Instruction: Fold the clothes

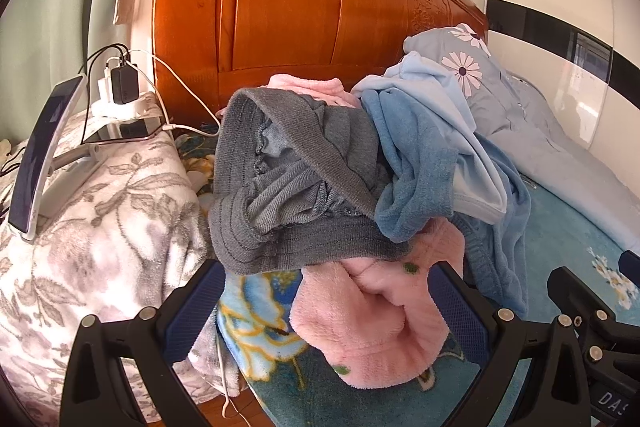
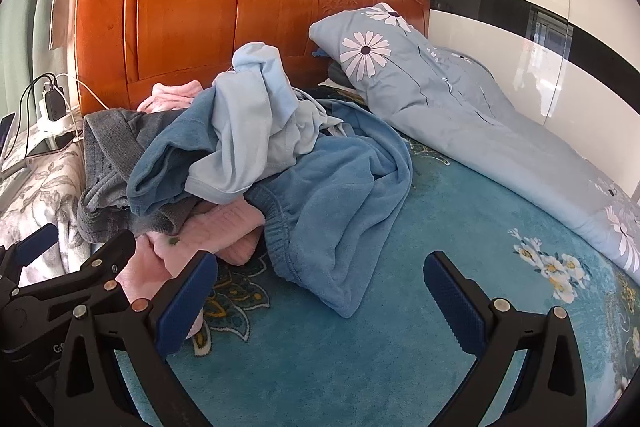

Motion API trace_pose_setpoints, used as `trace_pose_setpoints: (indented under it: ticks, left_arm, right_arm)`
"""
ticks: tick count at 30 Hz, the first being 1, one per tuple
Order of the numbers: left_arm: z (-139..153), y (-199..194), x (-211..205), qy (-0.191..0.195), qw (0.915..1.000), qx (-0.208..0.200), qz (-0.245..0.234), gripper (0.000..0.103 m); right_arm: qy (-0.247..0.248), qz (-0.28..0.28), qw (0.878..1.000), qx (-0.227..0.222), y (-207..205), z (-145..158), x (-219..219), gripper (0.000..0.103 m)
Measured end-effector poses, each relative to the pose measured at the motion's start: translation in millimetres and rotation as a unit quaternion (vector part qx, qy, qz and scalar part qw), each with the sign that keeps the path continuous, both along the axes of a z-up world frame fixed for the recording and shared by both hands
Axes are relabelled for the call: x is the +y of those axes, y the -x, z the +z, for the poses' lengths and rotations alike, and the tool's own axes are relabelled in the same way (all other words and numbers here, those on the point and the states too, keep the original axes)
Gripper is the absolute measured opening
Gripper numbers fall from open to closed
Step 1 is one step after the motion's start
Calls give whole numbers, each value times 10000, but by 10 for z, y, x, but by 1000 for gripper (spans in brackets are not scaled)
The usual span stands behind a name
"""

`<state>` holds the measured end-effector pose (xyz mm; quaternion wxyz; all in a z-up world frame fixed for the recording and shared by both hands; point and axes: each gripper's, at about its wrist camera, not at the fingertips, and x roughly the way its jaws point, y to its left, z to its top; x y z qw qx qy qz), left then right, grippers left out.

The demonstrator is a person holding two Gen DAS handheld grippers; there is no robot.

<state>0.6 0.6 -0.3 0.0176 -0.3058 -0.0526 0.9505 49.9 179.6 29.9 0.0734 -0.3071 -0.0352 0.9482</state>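
a: left wrist view. the left gripper (image 1: 326, 303) hovers low at the near edge of the bed, its two blue-padded fingers (image 1: 192, 311) spread wide and holding nothing. between them sits the pink fleece garment (image 1: 372, 331), the lowest piece of the clothes pile.

b: what is in the pile?

a: four garments can be told apart: the pink fleece at the bottom, a grey ribbed knit (image 1: 288, 179) on top of it, a mid-blue fleece piece (image 1: 416, 163) to the right, and a pale blue top (image 1: 460, 131) draped over that. pink cloth also shows behind the pile; whether it is a separate piece cannot be told. the pile lies on the teal floral bedspread (image 1: 560, 259) before the wooden headboard (image 1: 300, 7). part of the right gripper shows at the lower right edge.

b: and the right wrist view?

a: the right gripper (image 2: 320, 291) hangs over bare bedspread (image 2: 400, 327) just right of the pile, fingers parted, gripping nothing. the blue fleece (image 2: 340, 211) spills toward it. one daisy-print pillow (image 2: 384, 51) leans on the headboard, with a matching quilt (image 2: 500, 143) along the wall side. at far left, the left gripper (image 2: 72, 263) sits against the pink garment.
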Motion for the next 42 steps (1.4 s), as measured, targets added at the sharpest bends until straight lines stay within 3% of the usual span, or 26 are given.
trace_pose_setpoints:
  ticks: [6, 42]
  left_arm:
    - [20, -69, -60, -203, 9998, 41, -25, 103]
    - [81, -155, 154, -23, 9990, 442, -94, 103]
  right_arm:
    - [-6, 40, 10000, 13, 5, -28, -67, 103]
    - [243, 56, 9997, 86, -81, 29, 147, 103]
